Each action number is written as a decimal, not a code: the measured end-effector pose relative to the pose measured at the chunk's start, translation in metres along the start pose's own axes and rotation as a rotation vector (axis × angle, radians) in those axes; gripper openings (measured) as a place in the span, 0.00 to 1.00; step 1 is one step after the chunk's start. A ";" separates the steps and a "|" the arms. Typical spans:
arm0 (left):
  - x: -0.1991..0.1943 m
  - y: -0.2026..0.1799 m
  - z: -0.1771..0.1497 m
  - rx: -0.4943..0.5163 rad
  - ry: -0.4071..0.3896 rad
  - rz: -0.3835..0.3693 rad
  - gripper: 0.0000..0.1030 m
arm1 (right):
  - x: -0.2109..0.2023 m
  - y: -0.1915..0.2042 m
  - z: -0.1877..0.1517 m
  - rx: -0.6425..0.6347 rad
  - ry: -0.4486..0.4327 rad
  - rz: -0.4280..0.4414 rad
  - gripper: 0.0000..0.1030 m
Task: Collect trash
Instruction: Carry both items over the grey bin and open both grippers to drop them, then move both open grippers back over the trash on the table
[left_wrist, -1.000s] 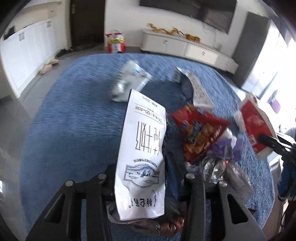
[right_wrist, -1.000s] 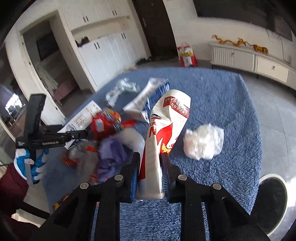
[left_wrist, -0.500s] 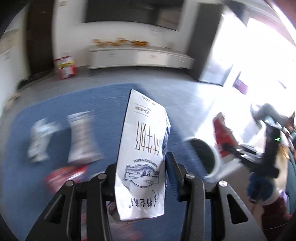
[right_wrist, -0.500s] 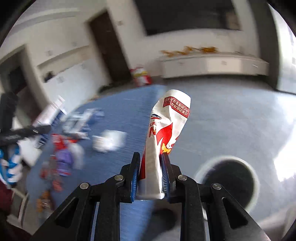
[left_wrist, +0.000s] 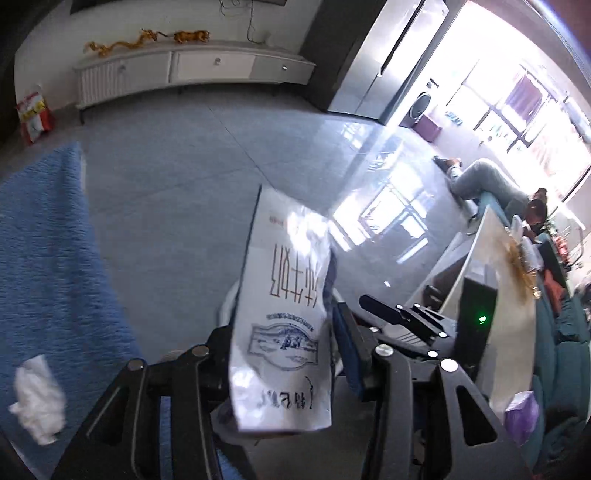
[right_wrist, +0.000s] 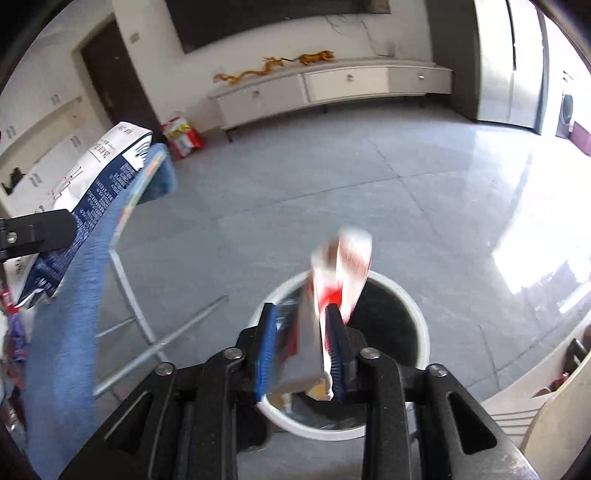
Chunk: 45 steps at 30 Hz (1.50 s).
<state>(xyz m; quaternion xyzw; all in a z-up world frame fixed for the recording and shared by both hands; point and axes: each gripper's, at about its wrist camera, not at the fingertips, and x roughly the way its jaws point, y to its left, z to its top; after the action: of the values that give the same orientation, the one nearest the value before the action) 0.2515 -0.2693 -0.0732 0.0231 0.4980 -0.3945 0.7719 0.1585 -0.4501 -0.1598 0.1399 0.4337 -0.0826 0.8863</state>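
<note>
My left gripper (left_wrist: 282, 328) is shut on a white milk carton (left_wrist: 284, 314) with brown characters, held over the floor beside the white bin rim (left_wrist: 225, 306). The carton also shows in the right wrist view (right_wrist: 85, 192). My right gripper (right_wrist: 303, 332) hangs above the white trash bin (right_wrist: 417, 317) with a black liner. Its jaws have parted, and the red and white wrapper (right_wrist: 340, 266) between them is blurred and loose against the right pad. A crumpled white tissue (left_wrist: 37, 402) lies on the blue table cover (left_wrist: 40, 258).
The right gripper's body (left_wrist: 406, 321) shows in the left wrist view. A white TV cabinet (right_wrist: 332, 88) lines the far wall. A red bag (right_wrist: 181, 134) stands on the grey tiled floor. Metal table legs (right_wrist: 129, 295) stand left of the bin. A person (left_wrist: 480, 177) sits far right.
Both grippers swung right from the table to the bin. The right gripper now sits over the bin, its jaws have widened and the wrapper is slipping. The left still grips the carton.
</note>
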 end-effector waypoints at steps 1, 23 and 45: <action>0.002 0.000 -0.002 -0.007 0.001 -0.012 0.51 | -0.002 -0.003 0.000 0.007 -0.004 -0.017 0.53; -0.245 0.082 -0.102 -0.009 -0.357 0.289 0.67 | -0.140 0.140 0.008 -0.212 -0.214 0.130 0.53; -0.328 0.244 -0.226 -0.308 -0.408 0.427 0.67 | -0.132 0.289 -0.004 -0.412 -0.148 0.201 0.64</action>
<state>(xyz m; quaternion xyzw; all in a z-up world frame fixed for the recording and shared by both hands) 0.1729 0.1879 -0.0160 -0.0693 0.3709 -0.1406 0.9153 0.1528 -0.1714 -0.0067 -0.0080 0.3589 0.0865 0.9293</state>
